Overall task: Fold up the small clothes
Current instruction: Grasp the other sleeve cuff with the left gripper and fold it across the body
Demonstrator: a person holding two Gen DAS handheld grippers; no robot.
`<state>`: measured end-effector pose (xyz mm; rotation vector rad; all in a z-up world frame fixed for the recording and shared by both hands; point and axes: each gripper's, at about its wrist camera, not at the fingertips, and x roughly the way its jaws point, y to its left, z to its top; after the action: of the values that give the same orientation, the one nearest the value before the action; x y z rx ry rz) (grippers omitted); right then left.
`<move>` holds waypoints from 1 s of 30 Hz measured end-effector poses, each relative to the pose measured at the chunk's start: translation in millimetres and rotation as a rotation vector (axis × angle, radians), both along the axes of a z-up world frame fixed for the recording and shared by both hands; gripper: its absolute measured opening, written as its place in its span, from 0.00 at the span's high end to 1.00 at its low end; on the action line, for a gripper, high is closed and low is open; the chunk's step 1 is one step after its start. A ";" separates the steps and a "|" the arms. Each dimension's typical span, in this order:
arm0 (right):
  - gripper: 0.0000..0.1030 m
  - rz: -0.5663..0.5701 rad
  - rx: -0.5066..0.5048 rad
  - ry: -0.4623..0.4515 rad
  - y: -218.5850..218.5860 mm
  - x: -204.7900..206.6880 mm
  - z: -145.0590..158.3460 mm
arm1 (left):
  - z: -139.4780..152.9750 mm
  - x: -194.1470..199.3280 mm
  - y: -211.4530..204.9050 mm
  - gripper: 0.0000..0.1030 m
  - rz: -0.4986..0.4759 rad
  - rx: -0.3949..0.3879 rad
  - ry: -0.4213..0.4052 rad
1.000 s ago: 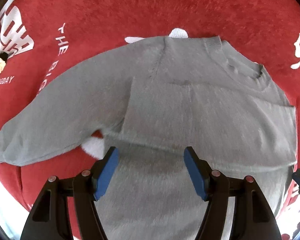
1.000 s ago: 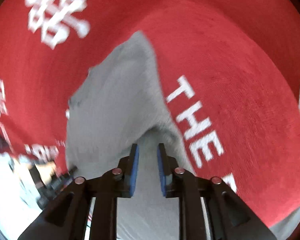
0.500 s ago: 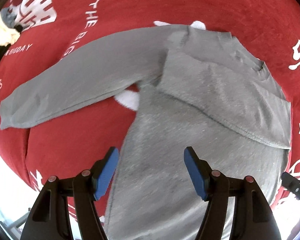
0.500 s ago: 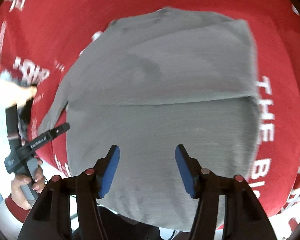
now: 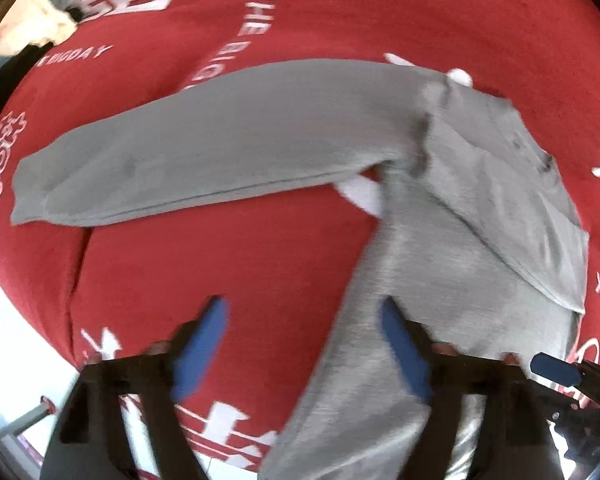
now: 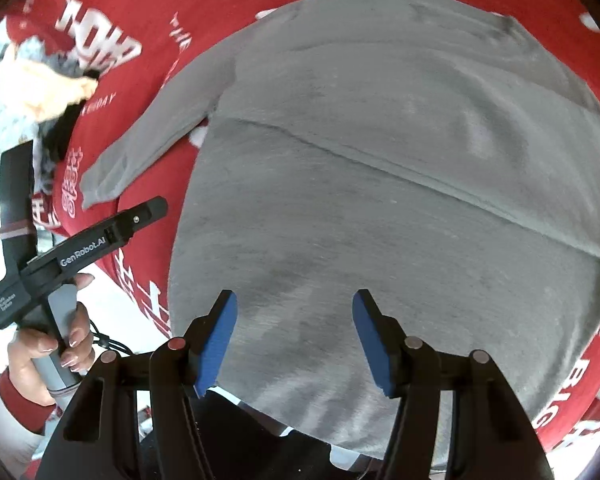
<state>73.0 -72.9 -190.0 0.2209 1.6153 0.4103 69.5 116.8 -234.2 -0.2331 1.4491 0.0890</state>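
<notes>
Both claws, left claw [image 5: 302,344] and right claw [image 6: 294,338], gape wide and empty over the grey sweater [image 6: 380,184], its unfolded sleeve [image 5: 220,136] stretching leftward.

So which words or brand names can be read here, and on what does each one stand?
"GenRobot.AI": on the left gripper body.
"THE BIG": red cloth, white print.
"BIGDAY": same cloth, first letters cut off.
Small label at that gripper's rear: too small to read.
Large white characters on the cloth: cut off, unreadable.

Readable text you have in view: "GenRobot.AI" in white on the left gripper [image 6: 100,240], left of frame; "THE BIG DAY" lettering, partly cut, white on the red cloth [image 5: 260,260], upper left.
</notes>
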 end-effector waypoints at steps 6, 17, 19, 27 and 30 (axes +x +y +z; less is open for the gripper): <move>0.30 0.070 -0.035 -0.014 30.4 10.0 0.6 | -5.7 -2.4 26.2 0.12 0.054 -0.021 -0.001; 0.14 0.267 -0.209 -0.150 78.7 15.7 2.4 | -26.7 -6.8 89.0 0.12 0.194 -0.119 0.030; 0.14 0.309 -0.197 -0.127 86.4 14.6 -1.0 | -23.5 -8.3 114.8 0.12 0.272 -0.163 -0.021; 0.14 0.288 -0.128 -0.042 93.4 15.3 -13.8 | -49.1 -8.5 199.1 0.12 0.581 -0.351 -0.141; 0.14 0.288 -0.120 -0.030 94.2 15.4 -15.9 | -63.7 -7.8 204.0 0.12 0.599 -0.390 -0.157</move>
<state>88.4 21.3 -205.9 -0.1109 1.6406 0.5315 61.8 320.8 -297.9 -0.9701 1.1911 0.2687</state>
